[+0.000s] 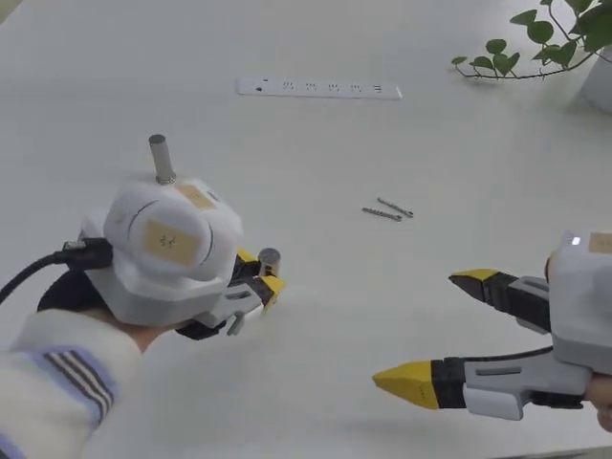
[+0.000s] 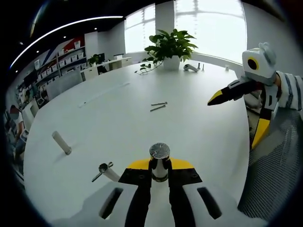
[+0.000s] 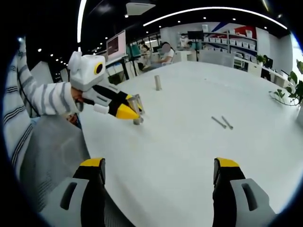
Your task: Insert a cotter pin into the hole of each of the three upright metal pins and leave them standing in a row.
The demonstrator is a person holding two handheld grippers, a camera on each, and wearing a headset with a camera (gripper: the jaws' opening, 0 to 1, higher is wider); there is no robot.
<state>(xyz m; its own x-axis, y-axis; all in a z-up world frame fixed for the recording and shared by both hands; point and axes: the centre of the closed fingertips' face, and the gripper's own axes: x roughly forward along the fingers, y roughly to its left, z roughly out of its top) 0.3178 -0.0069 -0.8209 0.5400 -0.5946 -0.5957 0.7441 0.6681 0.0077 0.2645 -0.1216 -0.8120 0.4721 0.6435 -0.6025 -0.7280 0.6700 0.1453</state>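
The white table (image 1: 459,143) carries a power strip (image 1: 318,89) far back and a plant (image 1: 550,38) at far right. At near left one metal pin (image 1: 269,259) stands upright, clamped in the left gripper (image 1: 260,279); a second pin (image 1: 161,158) stands farther back, and a third pin (image 2: 110,173), a cotter pin (image 2: 100,171) through its top, sits just beside the held one. Two cotter pins (image 1: 387,210) lie mid-table; the right gripper (image 1: 416,329) hovers near right, jaws spread, empty.
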